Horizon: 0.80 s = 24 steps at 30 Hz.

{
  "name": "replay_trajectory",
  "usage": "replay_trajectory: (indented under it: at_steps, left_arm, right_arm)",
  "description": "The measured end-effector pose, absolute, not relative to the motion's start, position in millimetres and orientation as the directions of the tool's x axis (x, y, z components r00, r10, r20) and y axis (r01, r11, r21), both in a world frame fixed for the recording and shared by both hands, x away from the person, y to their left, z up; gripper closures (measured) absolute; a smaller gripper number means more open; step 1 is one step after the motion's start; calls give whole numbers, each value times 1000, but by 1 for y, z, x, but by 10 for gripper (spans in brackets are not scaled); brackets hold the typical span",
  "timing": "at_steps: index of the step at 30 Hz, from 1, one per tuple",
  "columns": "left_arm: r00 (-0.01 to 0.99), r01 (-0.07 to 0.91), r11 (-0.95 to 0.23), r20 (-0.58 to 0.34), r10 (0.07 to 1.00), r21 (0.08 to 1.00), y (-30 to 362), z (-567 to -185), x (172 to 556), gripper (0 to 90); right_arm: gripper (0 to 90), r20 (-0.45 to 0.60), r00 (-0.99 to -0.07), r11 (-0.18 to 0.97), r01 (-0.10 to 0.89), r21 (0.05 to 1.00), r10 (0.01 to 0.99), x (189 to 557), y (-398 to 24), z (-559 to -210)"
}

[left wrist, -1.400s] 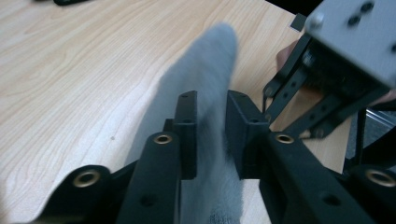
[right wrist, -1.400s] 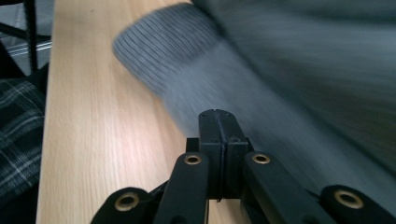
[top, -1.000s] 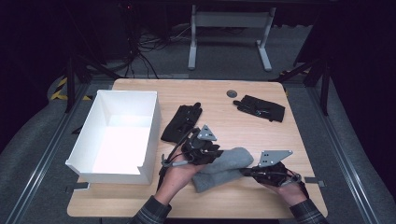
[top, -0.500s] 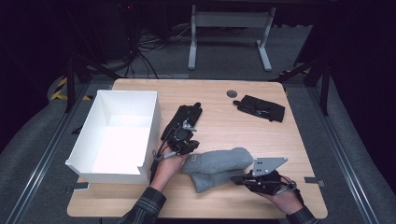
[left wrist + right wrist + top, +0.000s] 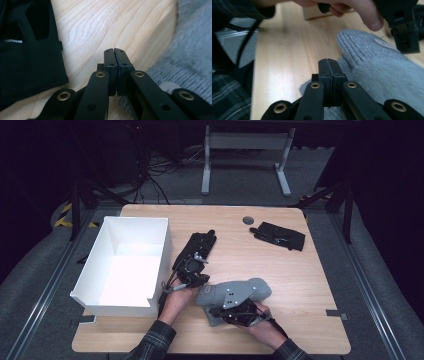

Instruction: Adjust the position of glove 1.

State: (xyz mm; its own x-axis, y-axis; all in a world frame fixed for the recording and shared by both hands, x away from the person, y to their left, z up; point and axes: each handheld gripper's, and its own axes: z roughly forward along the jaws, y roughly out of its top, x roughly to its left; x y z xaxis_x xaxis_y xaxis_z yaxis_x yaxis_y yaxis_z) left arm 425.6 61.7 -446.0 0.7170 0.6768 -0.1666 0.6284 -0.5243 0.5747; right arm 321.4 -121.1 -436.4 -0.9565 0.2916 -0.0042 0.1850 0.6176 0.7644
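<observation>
White box (image 5: 125,265) sits at the left edge of the worktop (image 5: 310,290), open side up. Just right of it lies a black glove (image 5: 196,251), mid-worktop.

Left gripper (image 5: 192,272): resting at the near end of that black glove, beside the cuff end of the grey mitten (image 5: 235,295). In the left gripper view the jaws have just closed and now meet pad to pad with nothing visible between them; the mitten's edge lies under and to the side of the jaws, not plainly caught. Judgement: if a pinch on the knit was intended, it missed or took only a thread. Reopen, set one pad under the cuff edge, then close.

Grey mitten lies near the front edge, centre-right of the worktop, thumb toward the person.

Right gripper (image 5: 235,312): over the near side of the mitten, jaws together; the right gripper view shows them shut above the knit, whether fabric is nipped I cannot tell. Confirm a real fold is taken before lifting; lift both ends level so the mitten does not drag the black glove along.

A second black glove (image 5: 278,235) and a small dark disc (image 5: 248,220) lie near the far right corner, well apart.
</observation>
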Motion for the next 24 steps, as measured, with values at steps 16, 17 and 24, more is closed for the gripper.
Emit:
replay_trajectory:
  at_steps: [16, 17, 24]
  left_arm:
    - [766, 618, -542, -282, 578, 570, 55, -438, 413, 900]
    - [774, 608, -543, -282, 566, 580, 54, -436, 410, 900]
    - [808, 570, -543, -303, 505, 617, 48, -426, 399, 900]
  right_arm:
    - [900, -25, -913, 577, 236, 782, 407, 325, -140, -439]
    - [900, -19, -911, 566, 240, 789, 413, 325, -144, -438]
    - [900, -29, -906, 564, 237, 791, 421, 319, -147, -440]
